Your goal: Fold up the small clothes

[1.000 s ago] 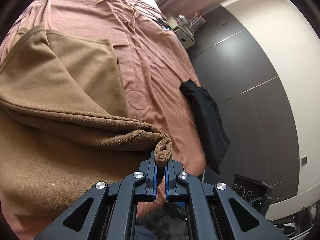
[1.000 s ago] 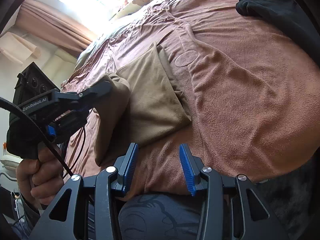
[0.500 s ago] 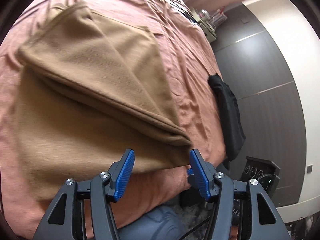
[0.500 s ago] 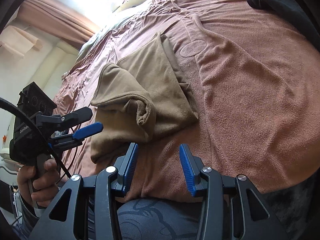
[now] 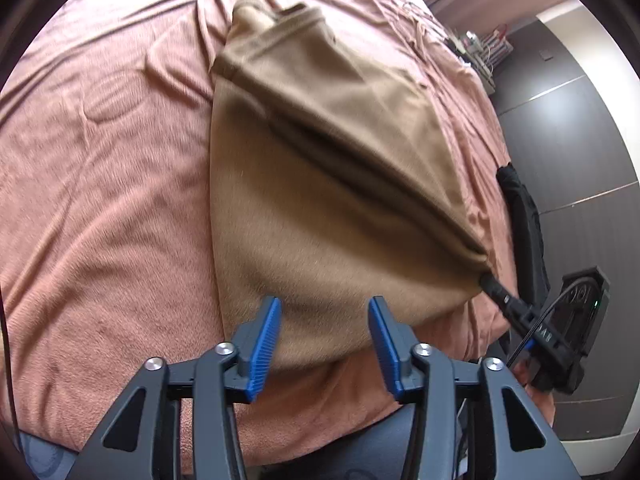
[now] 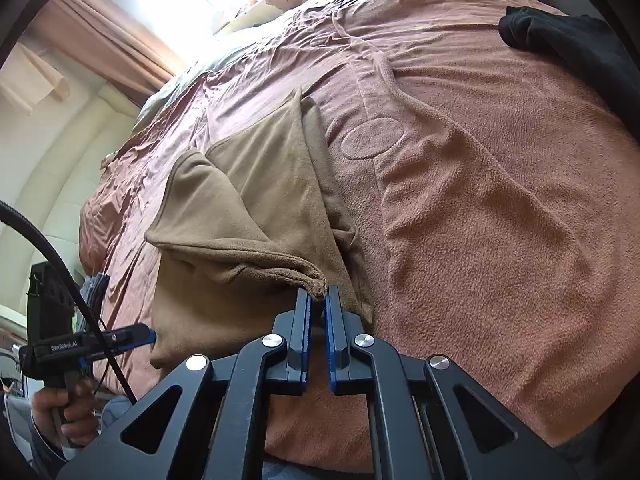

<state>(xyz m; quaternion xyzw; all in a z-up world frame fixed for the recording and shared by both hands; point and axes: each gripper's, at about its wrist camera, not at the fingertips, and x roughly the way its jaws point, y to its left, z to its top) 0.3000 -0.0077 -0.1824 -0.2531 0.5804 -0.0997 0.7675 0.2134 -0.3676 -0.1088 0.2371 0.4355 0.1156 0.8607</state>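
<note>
- Tan fleece garment (image 5: pixel 320 184): soft brown cloth, partly folded, lying on your bed near its front edge. One layer is doubled over the lower one, with a dark crease running diagonally between them in the left wrist view. A hemmed edge shows at the far end.
- Your right gripper (image 6: pixel 318 300): black frame with blue ribbed pads. The jaws have just closed and now pinch the near corner of the garment's folded upper layer. The corner bunches into a small roll between the pads. In the left wrist view its tip meets the cloth at the garment's right-hand corner (image 5: pixel 486 278).
- Your left gripper (image 5: pixel 324 332): same black frame and blue pads. The jaws stand partly apart after narrowing a little; they hang over the near edge of the garment, and nothing is pinched between them. In the right wrist view it sits just beside the cloth's left front edge (image 6: pixel 136 334), with your hand (image 6: pixel 64 412) on the handle below.
- Pinkish-brown terry bedspread (image 6: pixel 500 220): wrinkled, covering the whole bed under the garment, with an oval stitched patch beside the garment.
- Black garment (image 6: pixel 572 44): crumpled at the bed's far right side, well apart from the tan one.
- Peach curtain (image 6: pixel 100 40): hanging by a bright window beyond the bed.
- Dark panelled wall (image 5: pixel 568 152): beyond the bed's side in the left wrist view.
</note>
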